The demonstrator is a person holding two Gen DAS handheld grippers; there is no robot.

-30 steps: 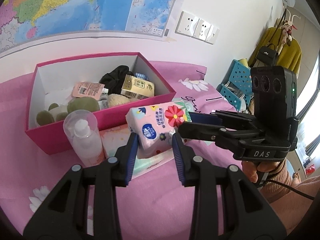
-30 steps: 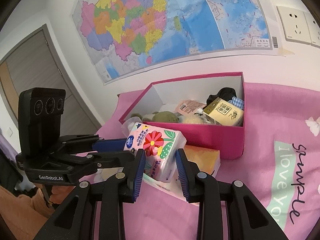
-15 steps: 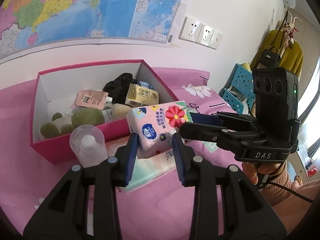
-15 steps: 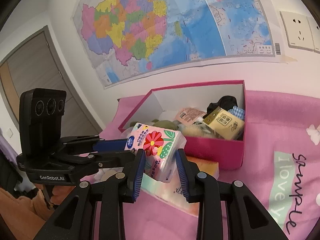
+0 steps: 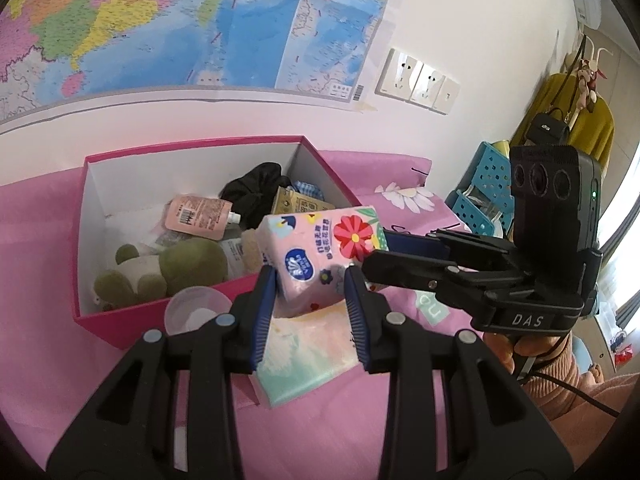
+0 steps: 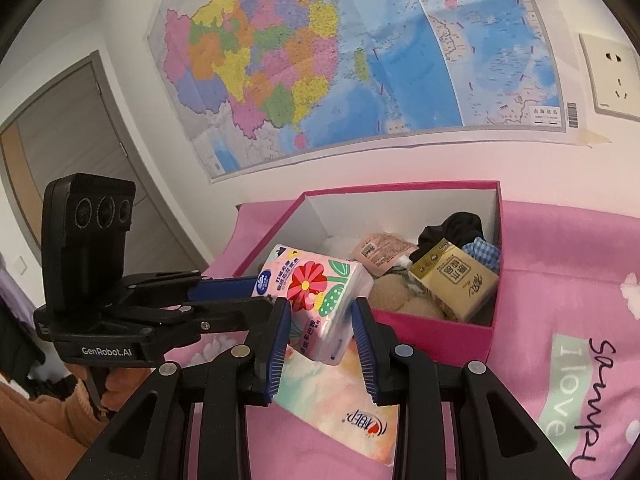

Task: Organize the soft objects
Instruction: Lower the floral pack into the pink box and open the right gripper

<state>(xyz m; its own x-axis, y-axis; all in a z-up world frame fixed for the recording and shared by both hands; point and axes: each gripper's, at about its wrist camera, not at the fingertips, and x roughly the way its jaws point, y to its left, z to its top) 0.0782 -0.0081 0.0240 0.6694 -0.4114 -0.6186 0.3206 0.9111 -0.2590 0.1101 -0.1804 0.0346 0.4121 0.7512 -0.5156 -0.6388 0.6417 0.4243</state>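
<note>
A pink flowered tissue pack (image 5: 320, 256) is held in the air by both grippers, one at each end, above the near rim of the pink box (image 5: 120, 326). My left gripper (image 5: 310, 280) is shut on the pack's near end. My right gripper (image 6: 320, 308) is shut on the pack's other end (image 6: 320, 300). The open box (image 6: 440, 332) holds a green plush toy (image 5: 180, 268), a pink pouch (image 5: 200, 218), a black cloth (image 5: 256, 188) and a tan tissue pack (image 6: 456, 284).
A flat pastel tissue pack (image 5: 308, 352) lies on the pink bedsheet (image 5: 320, 440) under the held pack, and shows in the right wrist view (image 6: 340, 396). A clear bottle (image 5: 198, 312) stands by the box front. A blue basket (image 5: 484, 200) is at the right. A wall map (image 6: 360, 60) hangs behind.
Both grippers have lifted the flowered tissue pack off the flat pack and carried it up toward the box's near rim. The grip has stayed the same.
</note>
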